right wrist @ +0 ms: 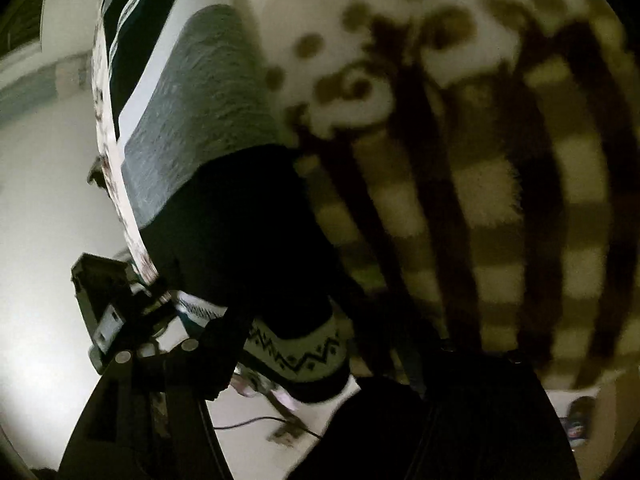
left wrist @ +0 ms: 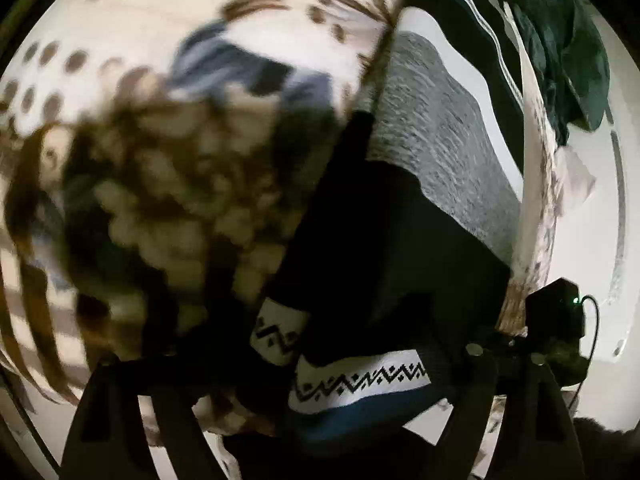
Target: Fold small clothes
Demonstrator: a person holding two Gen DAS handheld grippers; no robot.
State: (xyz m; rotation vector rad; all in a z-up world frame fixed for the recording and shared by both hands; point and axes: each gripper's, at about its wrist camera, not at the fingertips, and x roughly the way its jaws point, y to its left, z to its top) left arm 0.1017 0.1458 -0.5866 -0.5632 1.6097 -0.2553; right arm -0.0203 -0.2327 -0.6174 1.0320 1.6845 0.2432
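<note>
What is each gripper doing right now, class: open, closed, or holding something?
Left gripper: closed on the dark garment at its patterned band.
Right gripper: closed on the same garment's patterned band.

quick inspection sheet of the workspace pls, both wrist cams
surface: patterned cream and brown cloth, blurred
job's things: dark garment with zigzag waistband, gripped at the band; grey folded piece and dark striped piece lie beyond it
clutter: dark green cloth heap
grippers: left gripper and right gripper each shut on the waistband
cables: thin dark cable on the floor
surroundings: pale floor
</note>
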